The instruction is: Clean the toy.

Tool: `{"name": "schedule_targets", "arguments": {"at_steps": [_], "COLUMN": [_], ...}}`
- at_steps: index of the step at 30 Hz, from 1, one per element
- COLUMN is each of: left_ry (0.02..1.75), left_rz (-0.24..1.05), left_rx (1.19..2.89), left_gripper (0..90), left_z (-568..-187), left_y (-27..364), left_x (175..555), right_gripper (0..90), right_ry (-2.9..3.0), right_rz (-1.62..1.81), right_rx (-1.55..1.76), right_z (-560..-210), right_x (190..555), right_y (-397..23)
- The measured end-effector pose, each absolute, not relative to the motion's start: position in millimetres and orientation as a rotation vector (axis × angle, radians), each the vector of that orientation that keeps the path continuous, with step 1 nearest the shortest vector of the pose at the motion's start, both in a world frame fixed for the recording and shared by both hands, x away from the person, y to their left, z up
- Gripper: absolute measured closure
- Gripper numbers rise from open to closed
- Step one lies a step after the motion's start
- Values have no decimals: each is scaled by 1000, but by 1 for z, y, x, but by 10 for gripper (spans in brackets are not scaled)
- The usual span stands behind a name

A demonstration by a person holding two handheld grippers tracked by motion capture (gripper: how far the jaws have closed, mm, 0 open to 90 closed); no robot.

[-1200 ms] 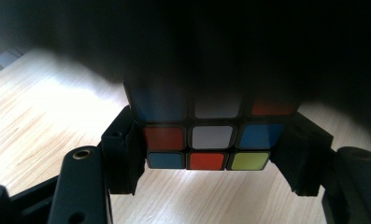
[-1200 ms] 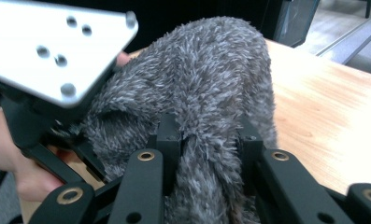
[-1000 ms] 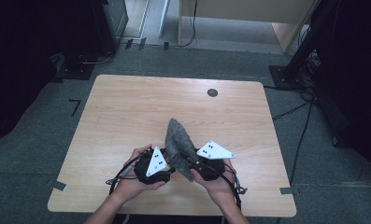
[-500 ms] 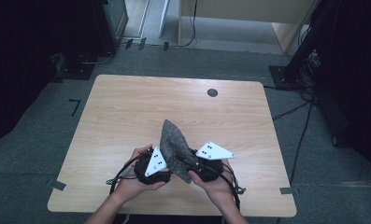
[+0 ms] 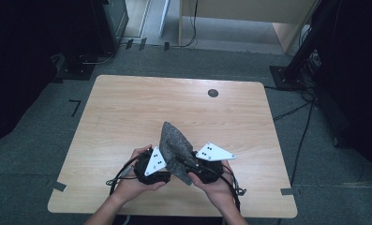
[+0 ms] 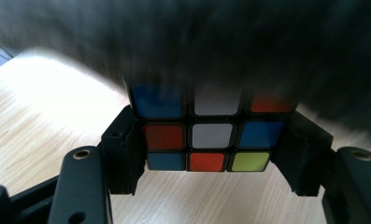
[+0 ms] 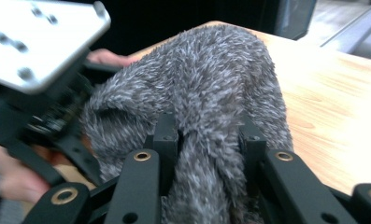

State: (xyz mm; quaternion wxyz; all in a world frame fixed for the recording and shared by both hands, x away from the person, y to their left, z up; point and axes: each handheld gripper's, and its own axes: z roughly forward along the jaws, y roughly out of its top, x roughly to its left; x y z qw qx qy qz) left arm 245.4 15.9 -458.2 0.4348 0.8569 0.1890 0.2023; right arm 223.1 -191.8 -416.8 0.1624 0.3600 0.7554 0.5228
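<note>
Now, cloth [image 5: 175,149]: we have leaned it further left over the cube [image 6: 206,135].
Left gripper [image 6: 211,154]: clamps the cube.
Right gripper [image 7: 210,140]: pinches the cloth.

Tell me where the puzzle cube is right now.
The multicoloured puzzle cube sits clamped in the left hand-held gripper near the table's front edge, under the fuzzy grey cloth.

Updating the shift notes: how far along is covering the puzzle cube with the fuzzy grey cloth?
Done: the left gripper is clamped on the puzzle cube, and the right gripper pinches the grey cloth. In hand: the cloth drapes over the cube's top. Left: the cube's lower rows show bare, so covering looks unfinished.
</note>
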Motion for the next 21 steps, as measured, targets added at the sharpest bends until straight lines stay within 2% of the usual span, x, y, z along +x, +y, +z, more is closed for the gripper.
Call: {"name": "schedule_targets", "arguments": {"at_steps": [2, 4, 5, 7, 9, 10, 12, 13, 19, 21], "left_ry": [468, 475, 479, 483, 484, 488, 487, 485, 472, 475], "left_rz": [502, 501, 499, 498, 503, 502, 498, 500, 518, 513], "left_rx": [2140, 2135, 2132, 2131, 2137, 2136, 2129, 2121, 2116, 2099], "left_gripper": [344, 344, 344, 344, 344, 344, 344, 344, 344, 343], "left_z": [-459, -458, -458, -459, -459, -459, -458, -457, -457, -454], "left_y": [16, 17, 17, 18, 18, 18, 18, 18, 17, 19], "left_x": [246, 247, 247, 247, 248, 248, 248, 246, 244, 244], "right_gripper": [594, 425, 398, 401, 412, 446, 587, 689, 725, 769], "right_ry": [2134, 2112, 2116, 2108, 2098, 2088, 2085, 2110, 2102, 2070], "right_rz": [1470, 1451, 1463, 1514, 1539, 1556, 1571, 1536, 1464, 1429], "right_rx": [1053, 1118, 1136, 1148, 1146, 1140, 1112, 1095, 1094, 1125], "right_z": [-420, -419, -418, -415, -413, -411, -409, -411, -415, -415], "right_x": [225, 228, 229, 228, 227, 226, 223, 223, 225, 228], "right_y": [-193, -197, -198, -200, -201, -201, -201, -199, -201, -208]}}
